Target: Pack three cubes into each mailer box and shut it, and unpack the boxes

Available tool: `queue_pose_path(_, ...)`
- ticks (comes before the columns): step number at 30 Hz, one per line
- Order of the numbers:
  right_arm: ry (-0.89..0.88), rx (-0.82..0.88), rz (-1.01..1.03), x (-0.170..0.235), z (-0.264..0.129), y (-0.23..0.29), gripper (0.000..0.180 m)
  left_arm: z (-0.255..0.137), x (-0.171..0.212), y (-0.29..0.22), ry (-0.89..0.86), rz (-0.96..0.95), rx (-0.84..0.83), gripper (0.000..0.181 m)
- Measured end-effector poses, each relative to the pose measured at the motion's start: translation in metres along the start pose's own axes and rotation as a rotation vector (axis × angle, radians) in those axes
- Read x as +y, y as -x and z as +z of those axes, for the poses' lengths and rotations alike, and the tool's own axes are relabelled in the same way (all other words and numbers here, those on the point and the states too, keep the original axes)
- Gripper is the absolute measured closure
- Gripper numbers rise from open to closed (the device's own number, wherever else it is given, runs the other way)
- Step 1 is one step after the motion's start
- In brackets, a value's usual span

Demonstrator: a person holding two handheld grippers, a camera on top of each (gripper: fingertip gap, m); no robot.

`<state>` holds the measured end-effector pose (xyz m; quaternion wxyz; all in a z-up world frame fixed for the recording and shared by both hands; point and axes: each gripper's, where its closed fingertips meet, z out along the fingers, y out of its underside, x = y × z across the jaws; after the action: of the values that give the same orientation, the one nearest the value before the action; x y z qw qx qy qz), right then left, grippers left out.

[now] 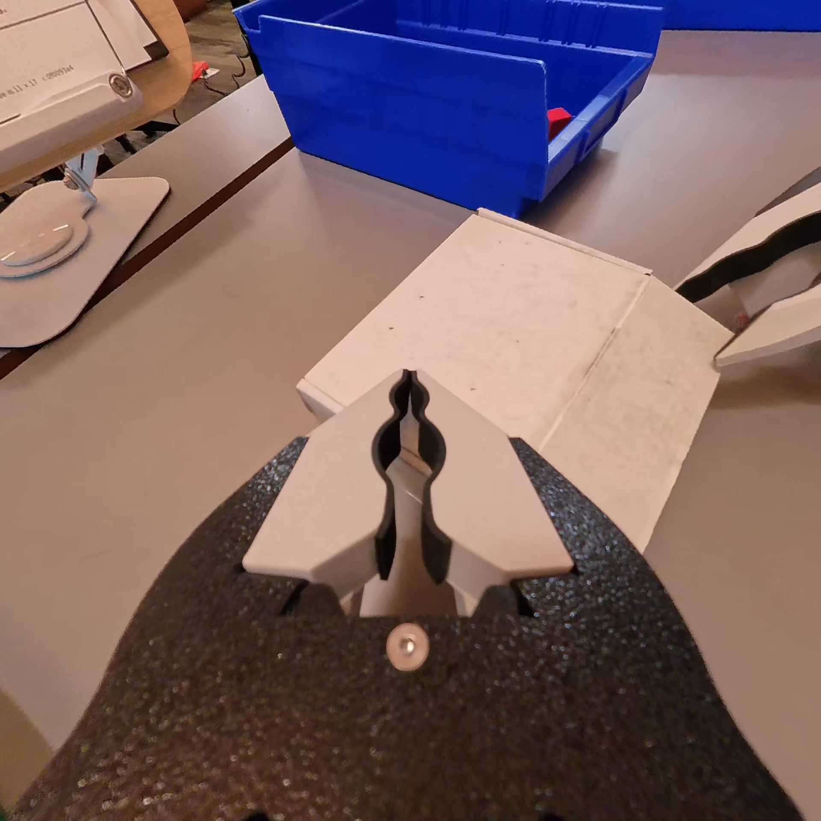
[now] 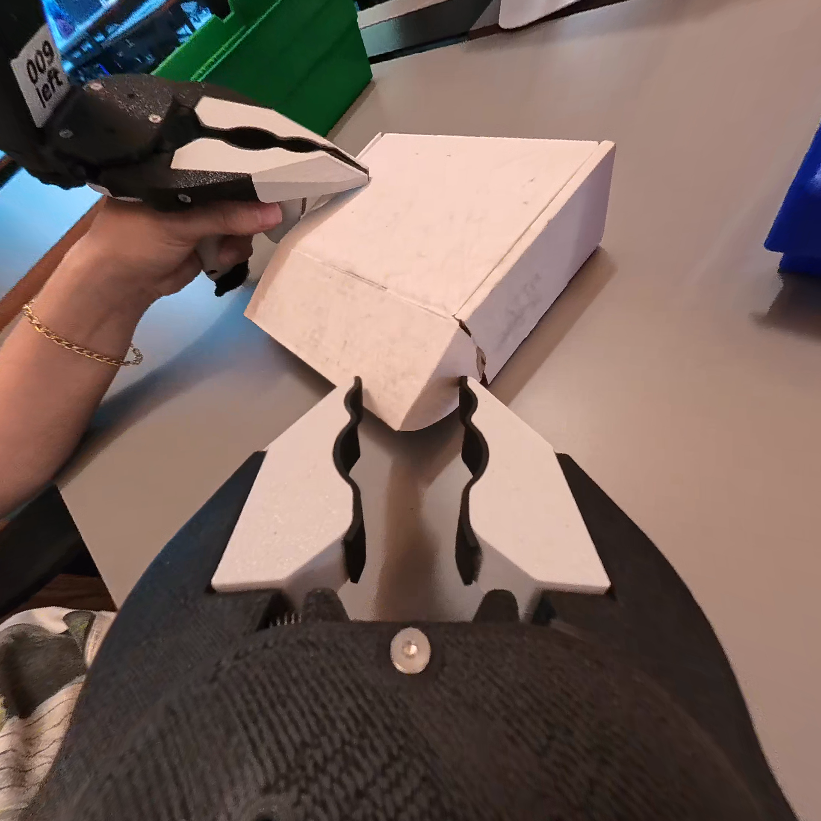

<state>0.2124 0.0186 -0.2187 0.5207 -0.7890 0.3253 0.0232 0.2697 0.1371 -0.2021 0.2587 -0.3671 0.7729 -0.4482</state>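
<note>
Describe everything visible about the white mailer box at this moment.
The white mailer box is scuffed cardboard lying flat on the grey table, lid down but its front flap untucked and slanting outward. A torn corner shows brown inside. The shut left claw rests at its lid edge; the open right claw straddles the flap's corner. A blue bin stands just behind it.

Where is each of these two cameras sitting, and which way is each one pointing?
Left wrist view: sits on the left gripper, jaws shut, looking across the white cardboard mailer box toward a blue plastic bin holding a red cube.
Right wrist view: sits on the right gripper, jaws open around the box's front flap, facing a green plastic bin; the person's hand with a gold chain bracelet shows.
Shared: the mailer box, the grey table, and each other's gripper.
</note>
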Motion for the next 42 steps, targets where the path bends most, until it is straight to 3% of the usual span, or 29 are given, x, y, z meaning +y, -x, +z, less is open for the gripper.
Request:
queue_pose_path(5,-0.002,-0.021,-0.051,0.004,-0.001,0.004,0.137,0.0,0.0,0.0,0.001,-0.001,-0.004,0.181)
queue_pose_path(9,0.026,-0.019,-0.243,0.012,-0.015,0.004,0.14,0.0,0.0,0.001,-0.009,-0.014,-0.004,0.181)
queue_pose_path(15,0.066,0.269,-0.663,0.015,-0.01,-0.015,0.142,0.001,0.0,0.001,-0.013,-0.01,-0.008,0.181)
queue_pose_path(19,0.056,0.41,-0.842,0.011,-0.003,-0.02,0.17,0.0,0.0,0.002,-0.024,-0.012,-0.016,0.181)
queue_pose_path(23,0.056,0.536,-0.952,0.01,-0.003,-0.024,0.174,0.001,0.0,0.002,-0.028,-0.018,-0.014,0.181)
queue_pose_path(27,0.065,0.569,-0.978,0.011,-0.002,-0.025,0.174,0.001,0.0,0.002,-0.025,-0.007,-0.018,0.181)
queue_pose_path(36,0.05,0.367,-0.796,0.01,-0.003,-0.018,0.175,0.001,0.0,0.002,-0.027,-0.013,-0.017,0.181)
queue_pose_path(42,0.114,0.401,-0.834,0.01,0.004,-0.037,0.176,0.002,0.001,0.004,-0.03,0.004,-0.037,0.181)
